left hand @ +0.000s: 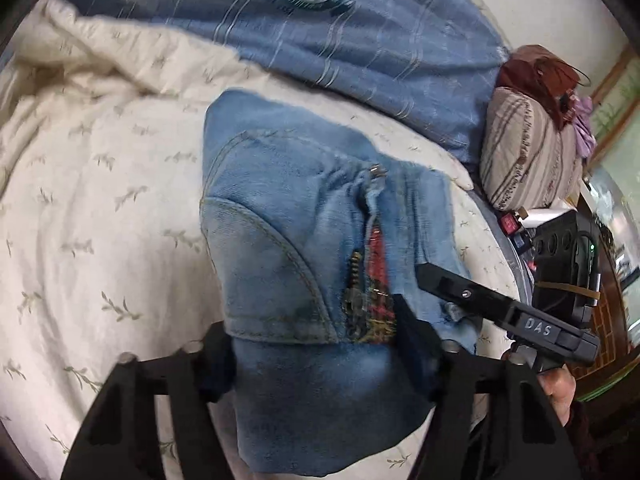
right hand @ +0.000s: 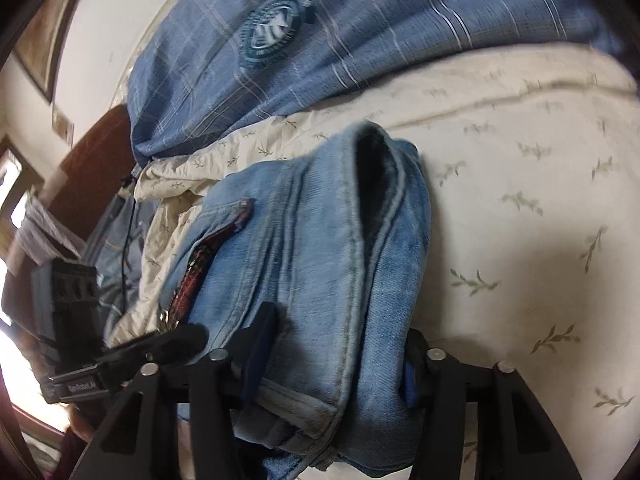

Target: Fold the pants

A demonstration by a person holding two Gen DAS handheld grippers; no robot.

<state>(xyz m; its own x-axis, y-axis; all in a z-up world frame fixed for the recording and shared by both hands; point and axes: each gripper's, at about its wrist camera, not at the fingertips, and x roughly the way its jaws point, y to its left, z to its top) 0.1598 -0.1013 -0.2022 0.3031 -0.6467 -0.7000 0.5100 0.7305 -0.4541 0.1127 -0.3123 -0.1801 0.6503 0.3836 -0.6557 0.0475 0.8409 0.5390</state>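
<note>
We see a bed (left hand: 100, 184) covered by a cream quilt (right hand: 520, 184) printed with small green sprigs, rumpled along its far edge. Directly on the quilt lie folded light-blue denim pants (left hand: 280, 200), and behind them a blue striped blanket (left hand: 360, 40) with a round teal emblem. A striped pillow (left hand: 528, 152) sits at the bed's edge.

A: What colour are the pants (left hand: 280, 208)?
B: Faded light blue denim, with a red plaid lining showing at the open zip (left hand: 372, 276).
A: And the bedspread (left hand: 80, 184)?
B: Cream, printed with small grey-green sprigs.
A: In the upper part of the frame?
B: A blue blanket (left hand: 360, 40), pale stripes, round dark-teal badge (right hand: 272, 34).
</note>
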